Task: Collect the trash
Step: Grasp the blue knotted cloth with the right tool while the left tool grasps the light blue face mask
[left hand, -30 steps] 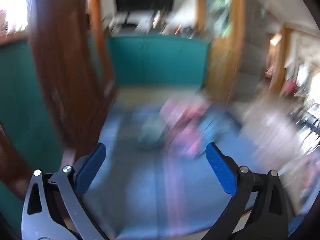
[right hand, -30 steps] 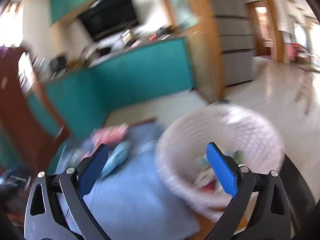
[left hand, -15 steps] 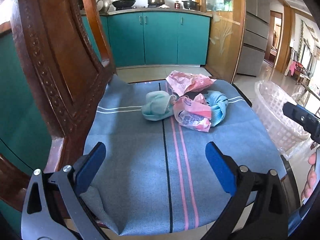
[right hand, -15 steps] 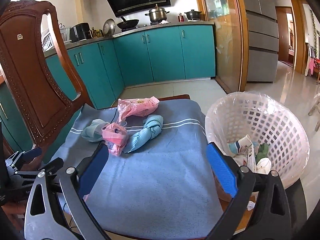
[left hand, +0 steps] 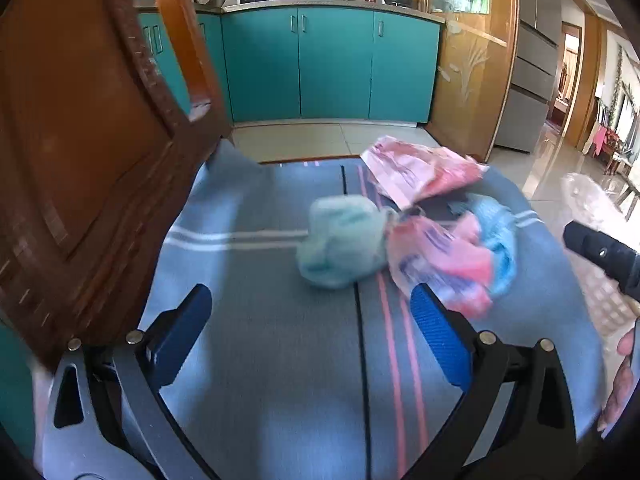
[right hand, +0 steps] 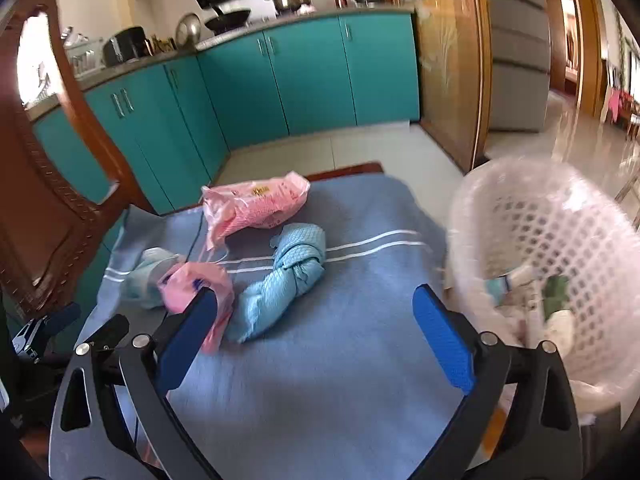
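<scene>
Some trash already in basket (right hand: 560, 240); four items left on blanket (right hand: 340, 340). Left gripper (left hand: 312, 320) and right gripper (right hand: 316, 324) both wide open, empty.

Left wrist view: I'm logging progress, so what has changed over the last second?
The left gripper has moved closer to the trash pile; the right gripper closed in too. Both stay open and empty. The wrappers, the blue cloth and the basket lie as before.
</scene>
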The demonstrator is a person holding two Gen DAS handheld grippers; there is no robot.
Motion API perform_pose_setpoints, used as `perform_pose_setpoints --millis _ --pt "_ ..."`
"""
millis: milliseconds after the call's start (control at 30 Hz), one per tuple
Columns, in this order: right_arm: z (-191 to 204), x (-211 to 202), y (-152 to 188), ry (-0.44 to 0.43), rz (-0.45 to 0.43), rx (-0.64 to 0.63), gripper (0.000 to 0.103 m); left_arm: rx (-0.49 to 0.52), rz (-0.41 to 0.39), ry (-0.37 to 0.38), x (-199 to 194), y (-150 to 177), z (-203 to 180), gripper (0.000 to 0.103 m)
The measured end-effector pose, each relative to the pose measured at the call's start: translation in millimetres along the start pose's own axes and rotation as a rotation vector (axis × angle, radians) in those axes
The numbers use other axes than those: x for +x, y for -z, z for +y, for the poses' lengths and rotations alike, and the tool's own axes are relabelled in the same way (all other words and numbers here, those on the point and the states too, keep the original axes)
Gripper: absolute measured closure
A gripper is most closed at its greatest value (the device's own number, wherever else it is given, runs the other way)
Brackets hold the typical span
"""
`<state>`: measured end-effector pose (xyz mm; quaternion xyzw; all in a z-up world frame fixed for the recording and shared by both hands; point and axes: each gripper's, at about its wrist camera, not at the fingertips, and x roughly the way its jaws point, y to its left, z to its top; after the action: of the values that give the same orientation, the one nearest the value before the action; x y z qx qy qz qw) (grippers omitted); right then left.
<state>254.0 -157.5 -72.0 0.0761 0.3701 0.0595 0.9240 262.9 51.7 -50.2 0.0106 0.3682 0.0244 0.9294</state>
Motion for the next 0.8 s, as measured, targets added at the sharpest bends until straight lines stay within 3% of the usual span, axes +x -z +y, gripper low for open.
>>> perform_pose_setpoints --millis 167,200,267,300,333,367,433,600,700,800 --pt "6.0 51.7 -8.8 0.011 0.087 0.013 0.009 0.008 0.019 0.017 34.9 -14.7 -2.3 0.004" --pt "6.8 63.9 -9.0 -0.005 0.118 0.026 0.015 0.010 0.028 0.023 40.6 -15.9 -2.7 0.007" --pt "10.7 81.3 -7.9 -0.029 0.160 0.021 0.029 0.002 0.056 0.046 52.4 -16.1 -0.7 0.021" --pt "14.6 84.7 -8.1 -0.027 0.155 0.001 0.035 -0.004 0.075 0.065 56.9 -15.3 0.7 0.040" --pt "19.7 86.2 -8.5 -0.036 0.142 -0.035 0.060 -0.018 0.096 0.103 61.1 -13.9 3.7 0.061" --pt "23.0 88.7 -8.1 -0.045 0.157 -0.055 0.073 -0.033 0.101 0.134 61.6 -12.7 7.0 0.069" --pt "23.5 86.2 -9.6 -0.072 0.153 -0.056 0.078 -0.018 0.080 0.138 54.7 -12.3 9.4 0.087" --pt "13.2 45.7 -26.5 -0.094 0.053 -0.043 0.079 0.009 -0.040 0.158 -5.5 -19.7 15.2 0.091" --pt "3.2 -4.5 -33.6 -0.127 -0.034 -0.042 0.079 0.014 -0.148 0.180 -64.7 -25.9 15.7 0.091" --pt "-5.5 -50.5 -26.8 -0.163 -0.084 -0.059 0.079 0.025 -0.201 0.197 -112.5 -18.0 11.6 0.091"
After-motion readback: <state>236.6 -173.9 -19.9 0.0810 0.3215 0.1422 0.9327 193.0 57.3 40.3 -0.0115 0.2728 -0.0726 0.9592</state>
